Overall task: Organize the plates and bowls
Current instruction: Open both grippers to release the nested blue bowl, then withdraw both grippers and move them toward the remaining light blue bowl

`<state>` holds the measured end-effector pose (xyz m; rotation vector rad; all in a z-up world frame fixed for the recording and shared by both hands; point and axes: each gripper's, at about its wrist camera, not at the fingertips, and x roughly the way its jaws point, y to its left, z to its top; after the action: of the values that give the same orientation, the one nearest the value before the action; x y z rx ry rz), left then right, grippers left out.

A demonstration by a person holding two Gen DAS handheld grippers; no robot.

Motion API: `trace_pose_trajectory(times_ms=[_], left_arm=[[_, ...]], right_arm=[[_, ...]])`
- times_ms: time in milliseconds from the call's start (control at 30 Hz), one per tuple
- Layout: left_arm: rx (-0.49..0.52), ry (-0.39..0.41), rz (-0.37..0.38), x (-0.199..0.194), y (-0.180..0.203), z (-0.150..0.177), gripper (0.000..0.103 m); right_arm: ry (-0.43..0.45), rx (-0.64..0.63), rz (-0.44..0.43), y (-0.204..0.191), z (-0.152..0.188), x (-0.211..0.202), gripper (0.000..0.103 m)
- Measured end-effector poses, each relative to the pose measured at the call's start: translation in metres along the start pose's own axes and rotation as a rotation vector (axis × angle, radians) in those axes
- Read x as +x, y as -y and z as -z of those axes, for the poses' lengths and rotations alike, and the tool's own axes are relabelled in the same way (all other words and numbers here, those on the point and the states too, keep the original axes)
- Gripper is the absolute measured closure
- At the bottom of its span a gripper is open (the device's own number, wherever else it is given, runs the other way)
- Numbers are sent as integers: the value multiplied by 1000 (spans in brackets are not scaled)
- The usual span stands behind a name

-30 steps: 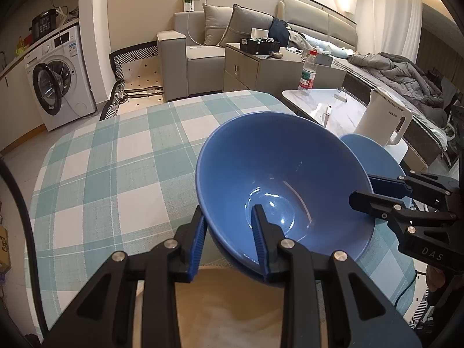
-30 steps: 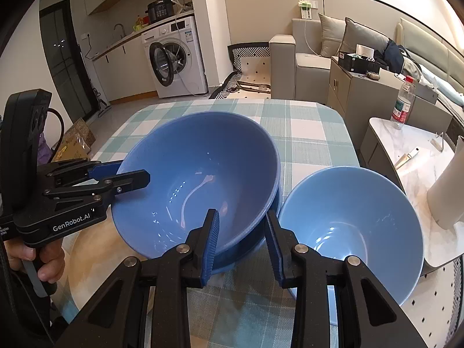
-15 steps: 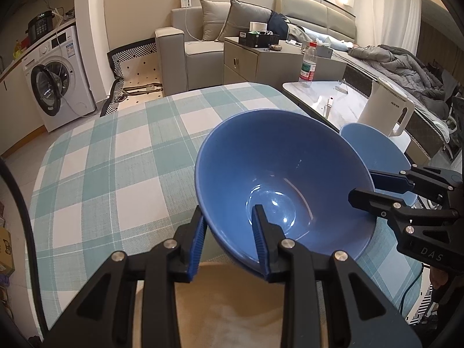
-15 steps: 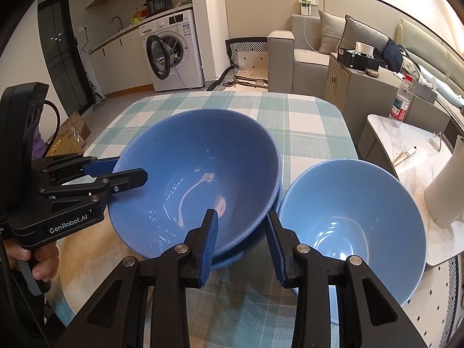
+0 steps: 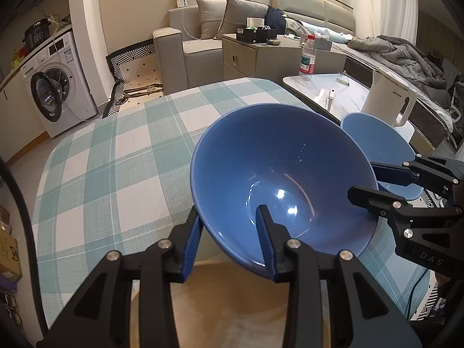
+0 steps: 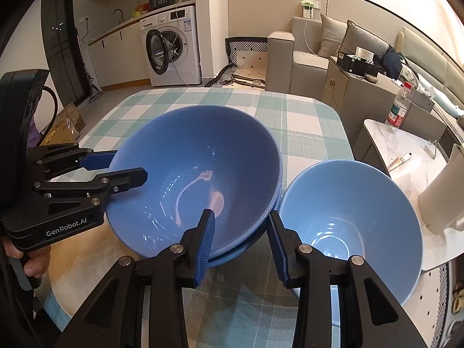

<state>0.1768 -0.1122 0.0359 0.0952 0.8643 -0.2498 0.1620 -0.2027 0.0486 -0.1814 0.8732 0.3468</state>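
A dark blue bowl [image 5: 275, 159] [image 6: 197, 150] sits nested in a second dark blue bowl [image 6: 249, 248], of which only the rim shows. My left gripper [image 5: 227, 210] [image 6: 129, 164] straddles the near-left rim with one finger inside and one outside. Its jaws are opening and the pads look clear of the wall. My right gripper [image 6: 242, 213] [image 5: 362, 179] straddles the opposite rim the same way, its jaws slightly apart. A light blue bowl [image 6: 348, 217] [image 5: 377, 139] stands just to the right of the stack, beside my right gripper's outer finger.
The bowls rest on a table with a teal-and-white checked cloth [image 5: 116, 159], partly over a beige round plate or mat [image 5: 226, 304]. A white kettle [image 6: 443, 197] and a water bottle [image 6: 400, 107] stand on a marble side table at the right. A hand [image 6: 34, 264] holds the left gripper.
Both pairs of jaws have widened a little around the bowl's rim. The dark blue bowl stays nested in the one beneath. Neither hand has shifted much.
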Motion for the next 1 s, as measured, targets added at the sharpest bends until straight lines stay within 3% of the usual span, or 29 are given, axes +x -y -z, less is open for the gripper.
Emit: trace_pose_trajectory(times_ms=[500,667,733,800,900,1000], left_arm=[[-56,-44,15,8,-10,5,60],[-68,-41,25,7,-12,4,53],[-74,-37,32,5,-11,3,51],[-79,-34,42,3,-11,2,50],[-81,-29,54,1,-9,1,48],[-84,-28,66,-1,-7,0,46]], right_arm=[[5,-7,-22,1,0,0,57],[7,8,-33,2,-1,0,56],[11,10,-31,2,0,-2,52],[32,16,-16,3,-1,-7,33],[62,43,-29,10,-2,-15,24],[80,54,-17,15,-4,-21,22]])
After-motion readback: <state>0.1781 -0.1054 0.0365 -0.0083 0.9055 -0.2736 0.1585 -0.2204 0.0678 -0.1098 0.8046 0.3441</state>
